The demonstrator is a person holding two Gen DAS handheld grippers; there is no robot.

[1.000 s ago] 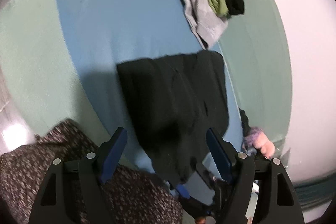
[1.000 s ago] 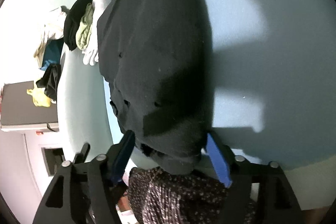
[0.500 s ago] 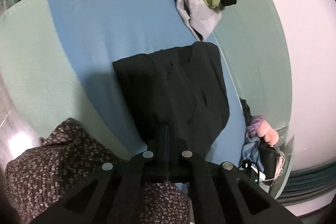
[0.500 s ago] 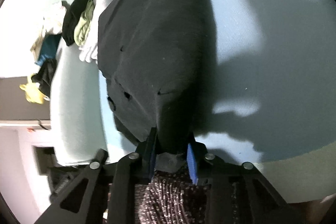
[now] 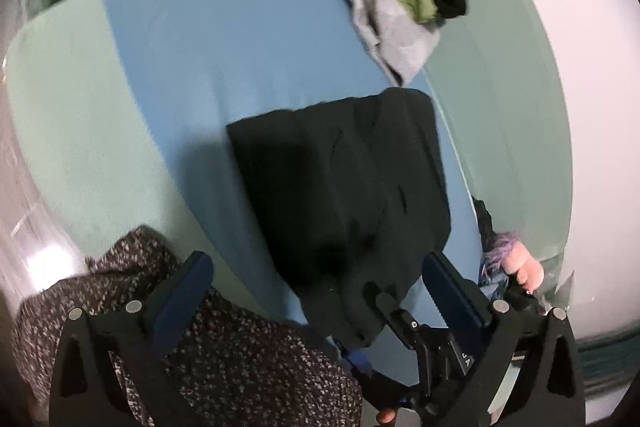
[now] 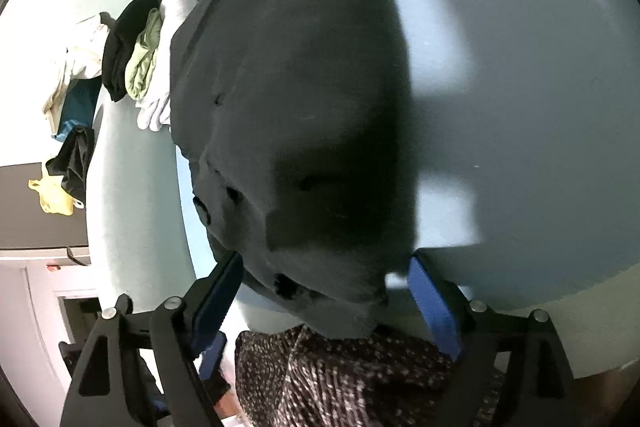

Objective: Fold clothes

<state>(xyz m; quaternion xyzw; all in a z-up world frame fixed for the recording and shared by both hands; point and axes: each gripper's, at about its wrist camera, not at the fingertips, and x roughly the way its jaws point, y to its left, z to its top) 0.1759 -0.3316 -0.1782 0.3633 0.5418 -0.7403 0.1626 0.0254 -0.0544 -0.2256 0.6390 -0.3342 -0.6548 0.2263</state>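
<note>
Both the left gripper (image 5: pixel 316 291) and right gripper (image 6: pixel 326 291) are letting go, jaws opening, so the black garment (image 5: pixel 340 195) lying on the blue mat (image 5: pixel 224 59) by its near edge could slump off toward the speckled cloth (image 5: pixel 240 359).

Left gripper (image 5: pixel 318 281), seen from its own wrist camera, angled downward with both blue-padded fingers (image 5: pixel 454 291) spread wide and the jaws opening; neither pad presses on cloth. Right gripper (image 6: pixel 326 283), likewise tilted downward, its jaws opening, blue pads (image 6: pixel 430 301) standing clear on either side of the fabric edge between them. A fingertip (image 5: pixel 386 416) of the person's hand shows at the lower edge of the left view
</note>
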